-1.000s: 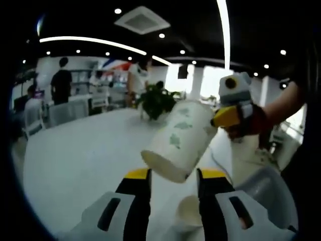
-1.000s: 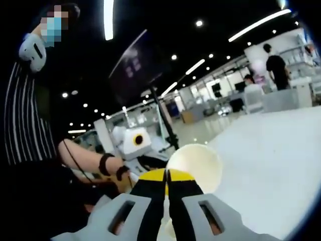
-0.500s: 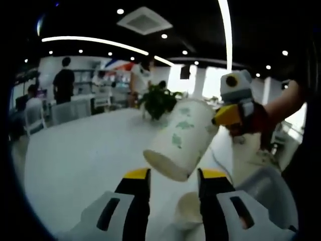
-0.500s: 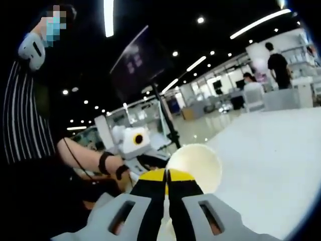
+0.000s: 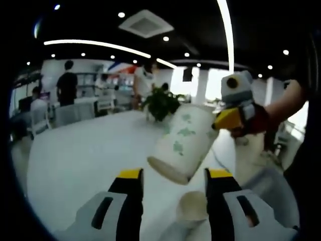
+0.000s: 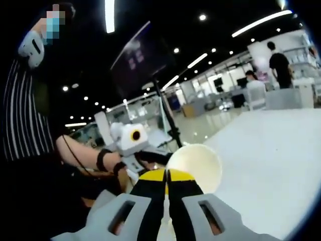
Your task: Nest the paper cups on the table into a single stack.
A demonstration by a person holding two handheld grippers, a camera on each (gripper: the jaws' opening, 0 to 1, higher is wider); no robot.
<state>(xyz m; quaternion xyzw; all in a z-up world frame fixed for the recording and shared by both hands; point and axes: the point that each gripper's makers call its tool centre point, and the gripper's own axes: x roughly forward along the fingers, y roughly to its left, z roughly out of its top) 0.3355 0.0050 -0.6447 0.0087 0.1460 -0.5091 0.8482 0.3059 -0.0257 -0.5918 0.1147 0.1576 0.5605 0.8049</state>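
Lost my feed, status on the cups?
Right tool shut on cup, tilted above table. Left tool open, second cup between its jaws. Nothing in the way.

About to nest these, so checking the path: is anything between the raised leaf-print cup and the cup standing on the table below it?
Nothing visible. In the left gripper view the leaf-print cup, held by the right tool, hangs tilted above the open cup on the table, with only air between them.
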